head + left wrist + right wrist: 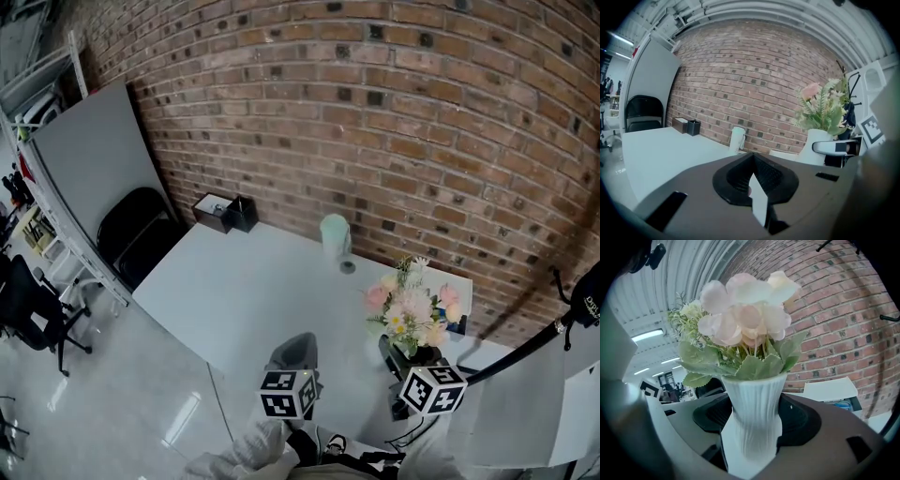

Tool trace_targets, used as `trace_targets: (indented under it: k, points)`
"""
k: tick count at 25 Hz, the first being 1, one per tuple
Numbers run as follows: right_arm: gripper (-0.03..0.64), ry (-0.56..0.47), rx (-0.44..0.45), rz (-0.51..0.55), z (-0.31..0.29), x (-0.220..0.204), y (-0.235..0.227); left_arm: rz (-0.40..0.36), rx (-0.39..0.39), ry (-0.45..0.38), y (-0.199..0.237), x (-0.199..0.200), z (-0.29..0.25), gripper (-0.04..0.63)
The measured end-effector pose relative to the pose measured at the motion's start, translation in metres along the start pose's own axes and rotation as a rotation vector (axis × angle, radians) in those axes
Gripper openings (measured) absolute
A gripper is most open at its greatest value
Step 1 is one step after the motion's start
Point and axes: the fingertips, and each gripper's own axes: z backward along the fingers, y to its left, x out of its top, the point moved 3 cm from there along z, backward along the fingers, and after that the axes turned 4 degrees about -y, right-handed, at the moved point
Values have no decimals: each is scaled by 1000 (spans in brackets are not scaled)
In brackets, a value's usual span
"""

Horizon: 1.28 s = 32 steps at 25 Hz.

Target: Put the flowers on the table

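A bunch of pale pink and cream flowers [745, 301] with green leaves stands in a white ribbed vase [752, 413]. My right gripper [754, 432] is shut on the vase's lower body and holds it upright. In the head view the flowers [412, 309] are over the right end of the white table [253, 291], with the right gripper [410, 356] below them. Whether the vase's base touches the table is hidden. My left gripper [298, 349] sits to the left of the vase, over the table's near edge, shut with nothing in it. The left gripper view shows its jaws together [752, 176] and the vase [816, 145] at the right.
A pale green cup [335, 234] and a small round lid [348, 266] stand near the brick wall [394, 112]. Two dark boxes [225, 212] sit at the table's far left corner. A black chair [141, 234] and a grey panel [89, 169] are on the left, a black stand [525, 347] on the right.
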Motion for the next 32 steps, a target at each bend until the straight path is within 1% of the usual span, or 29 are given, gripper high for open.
trace_targets:
  k: [4, 7, 10, 13, 17, 20, 24, 27, 32]
  points:
    - [267, 34, -1, -12, -21, -7, -6, 4, -23, 40, 3, -5, -23, 6]
    - [267, 42, -24, 8, -42, -4, -10, 0, -69, 57, 4, 3, -50, 6]
    - [267, 36, -50, -6, -59, 1, -14, -51, -122, 65, 4, 14, -75, 6]
    - [268, 13, -74, -22, -78, 11, -19, -113, -155, 55, 9, 29, -103, 6]
    - [267, -3, -112, -8, -103, 21, -29, -119, -200, 57, 14, 40, -139, 6]
    - [267, 1, -139, 2, -125, 25, -40, -141, -234, 68, 17, 44, -164, 6]
    - [268, -2, -174, -5, -151, 25, -55, -180, -286, 102, 17, 36, -196, 6]
    - [267, 9, -202, 9, -169, 23, -67, -192, -314, 124, 17, 27, -216, 6]
    - [268, 38, -254, 68, -189, 19, -86, -172, -357, 173, 16, 6, -238, 6]
